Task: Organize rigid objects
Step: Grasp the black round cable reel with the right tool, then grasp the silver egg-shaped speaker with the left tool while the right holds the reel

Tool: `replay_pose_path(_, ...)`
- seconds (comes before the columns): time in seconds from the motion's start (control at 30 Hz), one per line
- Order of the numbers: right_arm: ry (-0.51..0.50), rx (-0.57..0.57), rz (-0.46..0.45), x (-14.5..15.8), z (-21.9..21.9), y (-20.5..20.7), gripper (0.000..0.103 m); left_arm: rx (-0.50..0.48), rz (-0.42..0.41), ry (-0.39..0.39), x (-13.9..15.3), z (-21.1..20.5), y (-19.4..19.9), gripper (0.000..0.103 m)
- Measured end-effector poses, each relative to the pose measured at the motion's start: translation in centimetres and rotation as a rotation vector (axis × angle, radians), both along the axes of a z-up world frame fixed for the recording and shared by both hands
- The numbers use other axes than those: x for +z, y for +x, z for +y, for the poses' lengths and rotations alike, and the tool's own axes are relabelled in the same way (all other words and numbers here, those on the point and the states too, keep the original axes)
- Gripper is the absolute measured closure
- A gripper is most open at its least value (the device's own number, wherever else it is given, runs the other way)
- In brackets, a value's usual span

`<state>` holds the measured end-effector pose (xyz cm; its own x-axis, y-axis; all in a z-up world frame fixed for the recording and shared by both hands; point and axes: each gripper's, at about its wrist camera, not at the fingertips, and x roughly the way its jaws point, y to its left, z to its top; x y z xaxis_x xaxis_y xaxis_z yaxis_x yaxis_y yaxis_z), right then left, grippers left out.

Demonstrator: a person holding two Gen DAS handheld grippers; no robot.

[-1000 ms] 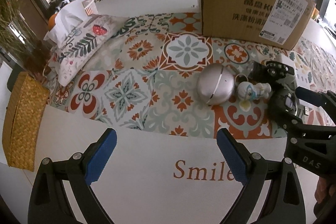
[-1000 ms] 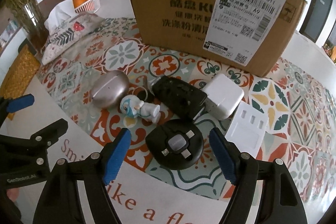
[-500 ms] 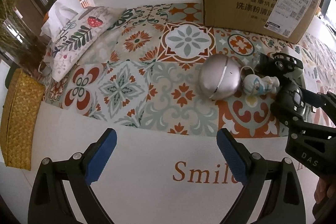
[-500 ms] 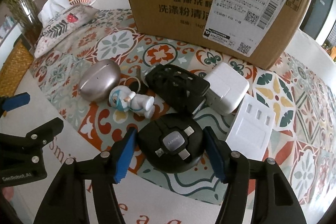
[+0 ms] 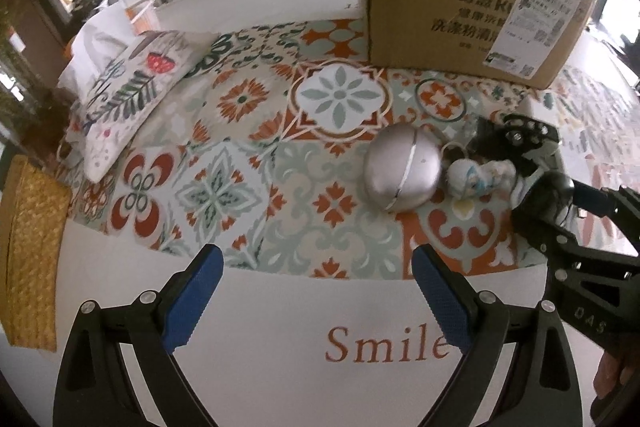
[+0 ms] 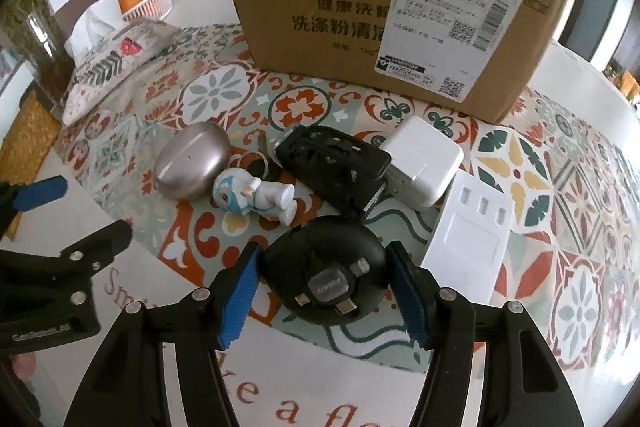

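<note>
While right claw (image 6: 324, 287) grips one black disc (image 6: 326, 277), one figurine (image 6: 256, 193)

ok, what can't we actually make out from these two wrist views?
- Brown cardboard box: inside hidden by its front wall, both views.
- Round black cable reel: underside hidden; in the left wrist view the right gripper covers it.
- White flat tray: outside the left wrist view.
</note>
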<state>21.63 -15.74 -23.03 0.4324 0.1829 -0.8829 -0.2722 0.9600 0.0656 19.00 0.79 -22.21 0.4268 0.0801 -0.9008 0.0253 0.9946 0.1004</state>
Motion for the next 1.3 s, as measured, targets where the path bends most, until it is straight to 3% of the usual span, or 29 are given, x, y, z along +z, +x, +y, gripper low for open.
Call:
replay_pose_path(0.33,0.029,-0.163,-0.011,2.1,-1.6,-0.4,0.040,-0.110,-0.049,-0.062,1.1,-1.4,2.3,0.011)
replay_pose_path(0.53,0.033,-0.221,0.002,1.8,-2.6,0.1,0.040,-0.162,-0.013,-0.080,-0.4,-2.5,4.0,0.020)
replay_pose_path(0.83,0.034,-0.240,0.019,0.8,-2.6,0.8,0.040,-0.192,0.023,-0.089,-2.3,-3.0,6.1,0.031)
replay_pose_path(1.1,0.041,-0.241,0.037,0.2,-2.5,1.2,0.040,-0.201,0.050,-0.124,-3.4,-3.2,7.0,0.050)
replay_pose_path(1.3,0.035,-0.238,0.038,0.4,-2.5,1.0,0.040,-0.215,0.047,-0.130,-3.3,-3.2,6.6,0.050)
